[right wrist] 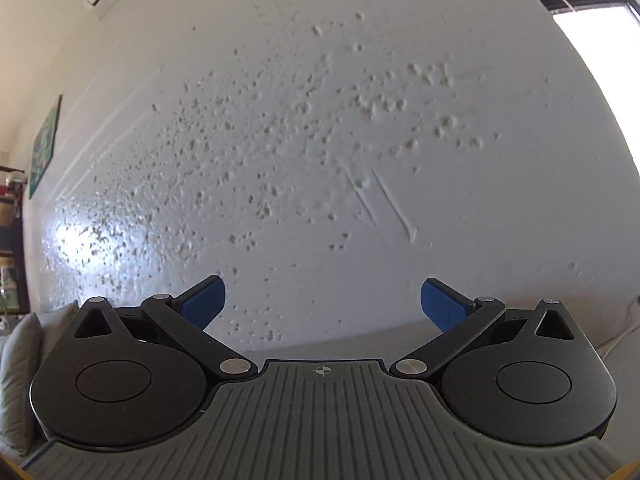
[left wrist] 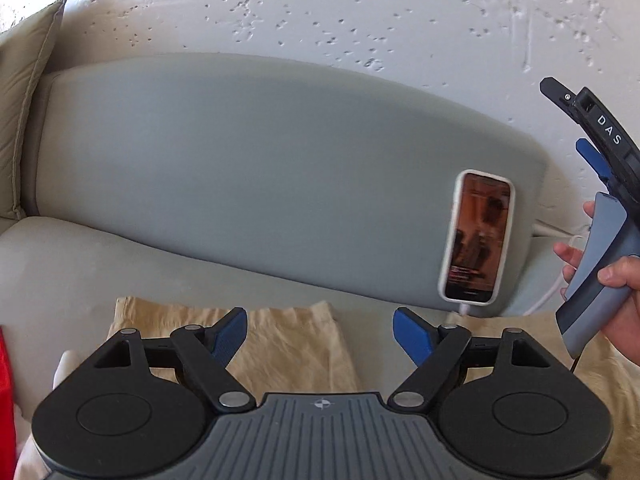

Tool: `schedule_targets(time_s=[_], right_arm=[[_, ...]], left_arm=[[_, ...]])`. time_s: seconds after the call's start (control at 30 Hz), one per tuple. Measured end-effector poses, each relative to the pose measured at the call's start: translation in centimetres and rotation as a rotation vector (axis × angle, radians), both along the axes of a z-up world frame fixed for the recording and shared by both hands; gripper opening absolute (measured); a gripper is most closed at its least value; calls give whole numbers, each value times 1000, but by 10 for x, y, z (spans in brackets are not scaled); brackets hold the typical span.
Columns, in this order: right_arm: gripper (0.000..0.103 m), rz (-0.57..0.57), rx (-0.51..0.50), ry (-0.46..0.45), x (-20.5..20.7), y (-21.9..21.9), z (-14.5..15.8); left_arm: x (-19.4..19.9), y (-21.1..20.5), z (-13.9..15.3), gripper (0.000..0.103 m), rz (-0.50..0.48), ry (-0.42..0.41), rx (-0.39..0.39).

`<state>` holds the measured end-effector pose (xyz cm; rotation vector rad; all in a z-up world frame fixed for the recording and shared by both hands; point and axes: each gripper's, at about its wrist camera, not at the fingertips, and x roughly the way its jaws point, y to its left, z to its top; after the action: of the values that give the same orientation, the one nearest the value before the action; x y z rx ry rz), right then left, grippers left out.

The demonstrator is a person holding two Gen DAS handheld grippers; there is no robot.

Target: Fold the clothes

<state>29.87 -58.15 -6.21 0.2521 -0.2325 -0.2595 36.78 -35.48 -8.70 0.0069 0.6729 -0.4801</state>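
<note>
Beige cloth (left wrist: 280, 344) lies flat on the grey sofa seat (left wrist: 60, 264) along the bottom of the left wrist view, likely spread out ready for folding. Above it the left gripper (left wrist: 320, 336) stands wide with nothing between its pads. At the right edge a hand (left wrist: 616, 292) lifts the right gripper (right wrist: 322, 304), also wide and empty, toward the textured wall (right wrist: 320, 120). A phone (left wrist: 476, 236) leans against the backrest.

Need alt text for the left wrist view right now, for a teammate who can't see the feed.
The left hand-held gripper, open and empty, hovers over a beige garment on a grey sofa. A lit phone leans on the backrest; at right, a hand holds the right hand-held gripper.
</note>
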Motion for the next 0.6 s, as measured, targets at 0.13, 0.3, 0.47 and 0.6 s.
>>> schedule_targets(time_s=[0.13, 0.3, 0.47, 0.6], right_arm=[[103, 31, -53, 59, 67, -14, -50], [103, 55, -69, 37, 96, -22, -85], [103, 46, -158, -71, 99, -19, -80], [103, 18, -218, -165, 79, -20, -29]], left_arm=[[50, -6, -33, 79, 25, 17, 7], [67, -7, -58, 79, 4, 32, -1], [63, -1, -61, 79, -9, 36, -8], [47, 1, -42, 79, -27, 19, -44]])
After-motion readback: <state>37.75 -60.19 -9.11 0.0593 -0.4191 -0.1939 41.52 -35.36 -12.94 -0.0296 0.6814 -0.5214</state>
